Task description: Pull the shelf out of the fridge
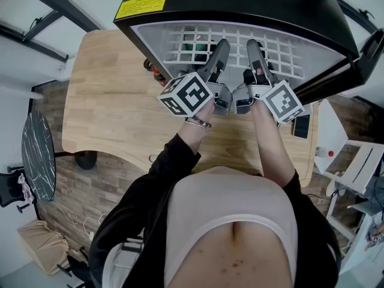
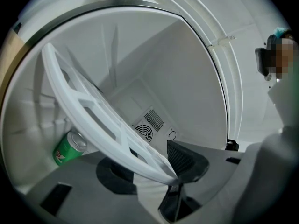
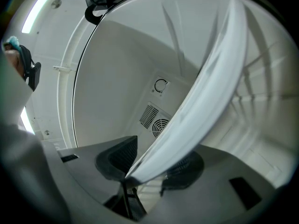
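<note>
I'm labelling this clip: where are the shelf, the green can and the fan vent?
shelf (image 2: 84, 98): left gripper view, a white bar junction.
green can (image 2: 63, 153): left gripper view, its side.
fan vent (image 3: 160, 125): right gripper view, round grille.

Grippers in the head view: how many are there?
2. The left gripper clamps the front edge of the white shelf; the right gripper clamps the same edge close beside it, on the right. No other seems hidden.

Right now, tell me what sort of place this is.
Probably a test room or office corner rather than a kitchen. The small black fridge with its white grid shelf stands on a light wooden desk. Black metal framing and a round dark marble-topped table are beside it.
</note>
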Available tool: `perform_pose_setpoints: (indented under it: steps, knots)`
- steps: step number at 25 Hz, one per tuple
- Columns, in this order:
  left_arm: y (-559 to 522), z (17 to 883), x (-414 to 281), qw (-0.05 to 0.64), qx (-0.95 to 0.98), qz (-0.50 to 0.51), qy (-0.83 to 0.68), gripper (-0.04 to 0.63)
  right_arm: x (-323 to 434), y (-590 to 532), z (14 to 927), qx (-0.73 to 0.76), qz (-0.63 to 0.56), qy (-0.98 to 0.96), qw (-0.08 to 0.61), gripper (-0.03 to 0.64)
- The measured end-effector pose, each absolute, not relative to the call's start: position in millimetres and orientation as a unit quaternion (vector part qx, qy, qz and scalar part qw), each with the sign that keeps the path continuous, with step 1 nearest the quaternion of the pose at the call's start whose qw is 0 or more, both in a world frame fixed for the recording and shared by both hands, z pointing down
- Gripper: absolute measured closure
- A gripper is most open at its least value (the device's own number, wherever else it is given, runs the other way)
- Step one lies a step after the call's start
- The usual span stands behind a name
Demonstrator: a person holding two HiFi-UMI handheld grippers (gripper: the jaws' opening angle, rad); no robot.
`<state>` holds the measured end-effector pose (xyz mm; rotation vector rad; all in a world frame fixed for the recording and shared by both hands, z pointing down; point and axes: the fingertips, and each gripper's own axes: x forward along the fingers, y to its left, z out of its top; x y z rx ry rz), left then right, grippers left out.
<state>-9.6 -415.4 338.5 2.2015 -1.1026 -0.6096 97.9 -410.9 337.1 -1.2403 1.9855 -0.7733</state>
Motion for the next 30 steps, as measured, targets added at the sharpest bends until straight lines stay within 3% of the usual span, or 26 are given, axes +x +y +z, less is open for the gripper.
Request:
perform_pose_setpoints:
  steps: [30]
  knots:
    - [-395,339,-13,0.301,0.825,-0.238,-0.415,0.400,95,-390,338,-0.468,-0.299,0.763,0.331,0.443]
